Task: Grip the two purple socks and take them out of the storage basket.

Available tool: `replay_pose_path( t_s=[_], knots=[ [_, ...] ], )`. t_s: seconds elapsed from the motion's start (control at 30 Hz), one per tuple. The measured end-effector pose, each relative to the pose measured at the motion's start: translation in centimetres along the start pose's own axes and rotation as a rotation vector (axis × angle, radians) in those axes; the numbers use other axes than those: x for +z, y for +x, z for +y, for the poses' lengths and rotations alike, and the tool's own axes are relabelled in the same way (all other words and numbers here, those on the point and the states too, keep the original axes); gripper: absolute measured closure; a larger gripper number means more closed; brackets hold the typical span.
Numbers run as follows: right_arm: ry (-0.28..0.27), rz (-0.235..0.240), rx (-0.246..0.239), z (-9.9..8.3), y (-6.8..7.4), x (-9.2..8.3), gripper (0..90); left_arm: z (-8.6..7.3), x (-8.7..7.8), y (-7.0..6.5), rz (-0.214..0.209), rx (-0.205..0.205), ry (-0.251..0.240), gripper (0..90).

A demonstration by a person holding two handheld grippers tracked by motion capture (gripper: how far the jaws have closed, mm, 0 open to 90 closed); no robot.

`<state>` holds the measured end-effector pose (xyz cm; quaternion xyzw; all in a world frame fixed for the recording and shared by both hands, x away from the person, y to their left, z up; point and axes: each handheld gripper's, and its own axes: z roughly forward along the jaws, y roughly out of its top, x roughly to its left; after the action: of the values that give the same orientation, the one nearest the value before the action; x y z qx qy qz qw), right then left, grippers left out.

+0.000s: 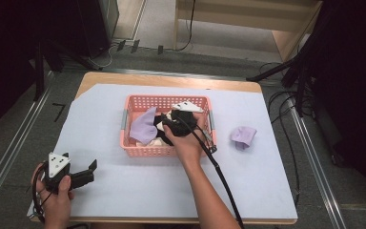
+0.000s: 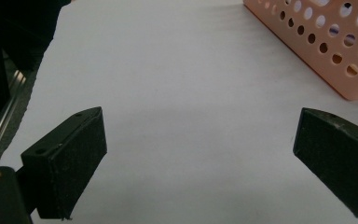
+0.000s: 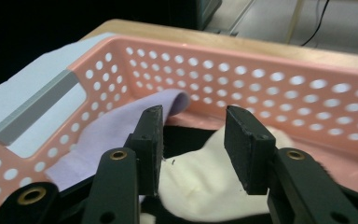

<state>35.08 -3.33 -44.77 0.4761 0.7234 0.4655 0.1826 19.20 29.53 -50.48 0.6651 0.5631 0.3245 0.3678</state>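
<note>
Right gripper (image 3: 193,154) is down inside the pink perforated plastic basket (image 1: 138,150), jaws partway apart with nothing pinched between them yet. Straight ahead and just below its tips lies a cream-white soft sock (image 3: 200,182), bunched up, with its long side running roughly across the jaw gap, so a short drop should put one pad on each side of it. A lilac cloth piece (image 3: 116,130) is draped just to the left of the sock against the basket wall, and something black sits under both.

Left gripper (image 2: 200,154) is parked well away near the front-left corner of the pale blue table cover (image 1: 138,191), jaws wide open over bare cover. So the right hand is clearly the nearer one. Another lilac bundle (image 1: 243,136) sits outside, right of the basket.
</note>
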Motion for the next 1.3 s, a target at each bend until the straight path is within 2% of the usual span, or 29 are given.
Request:
replay_pose_path(
  t_s=[0.17, 0.27, 0.3, 0.33, 0.4, 0.5, 0.57, 0.6, 0.67, 0.73, 0.83, 0.87, 0.9, 0.93, 0.97, 1.0, 1.03, 1.07, 1.1, 1.17, 1.3],
  knots=[
    [0.093, 0.034, 0.024, 0.8, 1.5, 1.7, 59.2, 0.0, 0.0, 0.0, -0.001, -0.003, -0.001, 3.3],
    [0.177, 0.047, 0.03, 1.0, 2.3, 2.8, 58.5, 0.0, 0.0, 0.0, -0.002, -0.006, -0.001, 3.3],
    [0.177, 0.047, 0.03, 1.0, 2.3, 2.8, 58.5, 0.0, 0.0, 0.0, -0.002, -0.006, -0.001, 3.3],
    [0.259, 0.04, 0.026, 1.0, 2.7, 3.5, 57.1, 0.0, 0.0, 0.0, -0.002, -0.008, 0.0, 3.3],
    [0.318, 0.043, 0.017, 1.0, 2.9, 4.0, 55.6, 0.0, 0.0, 0.1, -0.006, -0.008, -0.001, 3.3],
    [0.418, 0.054, 0.032, 1.0, 3.0, 4.8, 52.8, 0.0, 0.1, 0.1, -0.005, -0.008, 0.0, 3.3],
    [0.435, 0.055, 0.029, 1.0, 3.0, 5.0, 52.1, 0.0, 0.1, 0.1, -0.005, -0.009, -0.001, 3.3],
    [0.485, 0.055, 0.026, 1.0, 3.0, 5.3, 51.9, 0.0, 0.0, 0.1, -0.006, -0.009, 0.0, 3.3],
    [0.523, 0.076, 0.011, 0.9, 3.1, 5.6, 56.7, 0.0, 0.0, 0.1, -0.006, -0.009, 0.0, 3.3],
    [0.54, 0.102, -0.011, 0.8, 3.4, 5.7, 70.6, 0.0, 0.0, 0.1, -0.005, -0.009, 0.0, 3.3],
    [0.498, 0.122, -0.054, 0.7, 3.7, 5.3, 87.5, 0.0, 0.0, 0.1, -0.006, -0.009, 0.0, 3.3],
    [0.47, 0.13, -0.069, 0.7, 3.7, 5.1, 89.2, 0.0, 0.0, 0.1, -0.005, -0.009, -0.001, 3.3],
    [0.47, 0.13, -0.069, 0.7, 3.7, 5.1, 89.2, 0.0, 0.0, 0.1, -0.006, -0.008, 0.0, 3.3],
    [0.411, 0.151, -0.074, 0.7, 3.8, 4.6, 89.7, 0.0, 0.1, 0.1, -0.006, -0.009, 0.0, 3.3],
    [0.411, 0.151, -0.074, 0.7, 3.8, 4.6, 89.7, 0.0, 0.1, 0.1, -0.006, -0.009, 0.0, 3.3],
    [0.335, 0.174, -0.081, 0.6, 3.7, 4.0, 89.9, 0.0, 0.0, 0.1, -0.006, -0.008, 0.0, 3.3],
    [0.309, 0.175, -0.079, 0.6, 3.7, 3.8, 89.9, 0.0, 0.1, 0.1, -0.006, -0.009, -0.002, 3.3],
    [0.309, 0.175, -0.079, 0.6, 3.7, 3.8, 89.9, 0.0, 0.1, 0.1, -0.006, -0.009, -0.002, 3.3],
    [0.276, 0.171, -0.08, 0.7, 3.6, 3.5, 89.9, 0.0, 0.1, 0.1, -0.005, -0.01, -0.001, 3.3],
    [0.148, 0.188, -0.081, 0.8, 3.5, 2.5, 90.0, 0.0, 0.0, 0.1, -0.006, -0.008, 0.0, 3.3],
    [-0.009, 0.184, -0.118, 1.1, 3.6, 1.1, 90.0, 0.0, 0.0, 0.1, -0.006, -0.008, 0.001, 3.3]
  ],
)
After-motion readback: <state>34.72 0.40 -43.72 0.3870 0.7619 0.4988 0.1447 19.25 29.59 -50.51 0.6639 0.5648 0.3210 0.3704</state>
